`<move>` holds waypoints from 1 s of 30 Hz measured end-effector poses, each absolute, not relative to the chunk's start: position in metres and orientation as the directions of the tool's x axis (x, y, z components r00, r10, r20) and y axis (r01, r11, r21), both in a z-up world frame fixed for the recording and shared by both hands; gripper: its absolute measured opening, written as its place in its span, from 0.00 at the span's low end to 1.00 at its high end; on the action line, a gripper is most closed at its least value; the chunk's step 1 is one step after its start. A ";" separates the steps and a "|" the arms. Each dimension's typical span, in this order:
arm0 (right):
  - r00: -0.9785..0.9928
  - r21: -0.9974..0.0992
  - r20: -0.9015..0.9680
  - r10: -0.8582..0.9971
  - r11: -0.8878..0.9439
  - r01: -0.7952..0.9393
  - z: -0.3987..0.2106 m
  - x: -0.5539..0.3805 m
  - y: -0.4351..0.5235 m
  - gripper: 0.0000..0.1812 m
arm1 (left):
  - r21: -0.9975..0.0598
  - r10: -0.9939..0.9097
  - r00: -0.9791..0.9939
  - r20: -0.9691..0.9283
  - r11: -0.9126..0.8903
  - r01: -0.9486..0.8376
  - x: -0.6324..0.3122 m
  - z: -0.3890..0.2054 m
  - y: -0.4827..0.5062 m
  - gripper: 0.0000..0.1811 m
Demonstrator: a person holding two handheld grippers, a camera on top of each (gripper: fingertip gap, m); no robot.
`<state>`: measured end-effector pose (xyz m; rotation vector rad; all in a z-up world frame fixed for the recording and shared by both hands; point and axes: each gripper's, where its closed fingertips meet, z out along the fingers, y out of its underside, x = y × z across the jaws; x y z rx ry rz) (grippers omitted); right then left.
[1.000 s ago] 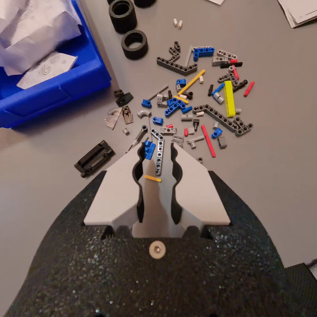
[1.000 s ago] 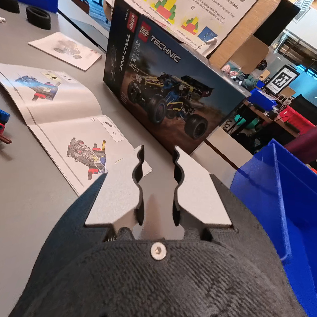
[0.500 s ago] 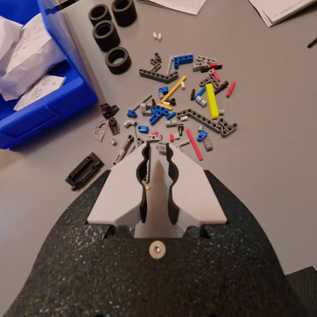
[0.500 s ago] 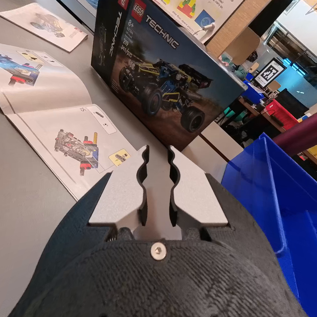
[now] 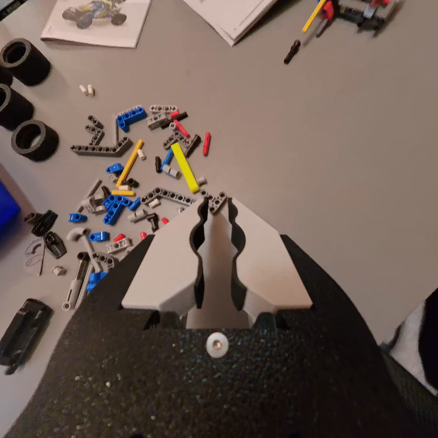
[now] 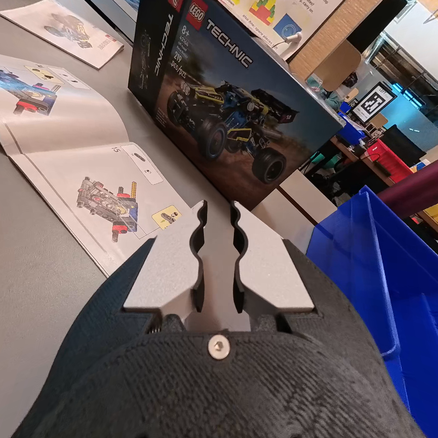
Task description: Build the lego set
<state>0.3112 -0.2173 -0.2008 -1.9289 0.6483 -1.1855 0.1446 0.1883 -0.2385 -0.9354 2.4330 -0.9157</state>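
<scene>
Left wrist view: left tongs (image 5: 217, 203) hang over the grey worktop (image 5: 308, 147), narrow gap, nothing visibly between them. Whether a small part sits deep in the throat I can't tell. Loose Technic parts (image 5: 132, 180) spread from 9 to 11 o'clock of the tips: dark grey bent liftarm (image 5: 173, 196) ending right at the tips, yellow beam (image 5: 183, 167) just beyond at 11, yellow axle (image 5: 130, 162) and blue L-beam (image 5: 129, 116) farther out. Four black tyres (image 5: 34, 139) sit at far 10 o'clock, unmounted. Partial chassis (image 5: 355, 11) is at 1 o'clock, well apart, top edge of view. Closed booklet (image 5: 94, 21) lies at 11.

Build looks early: small sub-assembly only, most parts and all wheels unfitted.

Right wrist view: right tongs (image 6: 218, 206) low over the worktop, narrow gap, empty. Open instruction booklet (image 6: 78, 180) is at 10 o'clock, its corner under the left finger. Set box (image 6: 213, 106) stands at 12, blue bin (image 6: 379, 272) at 3. No parts near these tongs.
</scene>
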 end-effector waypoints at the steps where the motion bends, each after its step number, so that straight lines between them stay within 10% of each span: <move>1: 0.437 -0.816 0.510 -0.741 -0.577 -0.027 -0.201 0.311 -0.217 0.09 | -0.703 -0.706 -0.701 -0.102 0.549 -0.451 0.148 -0.236 0.185 0.08; 17: 0.443 -0.790 0.542 -0.714 -0.613 -0.022 -0.205 0.311 -0.215 0.09 | -0.776 -0.792 -0.603 -0.097 0.439 -0.453 0.227 -0.220 0.169 0.07; 30: 0.446 -0.782 0.548 -0.708 -0.623 -0.027 -0.207 0.312 -0.216 0.09 | -0.601 -0.808 -0.588 -0.023 0.482 -0.638 0.265 -0.252 0.145 0.05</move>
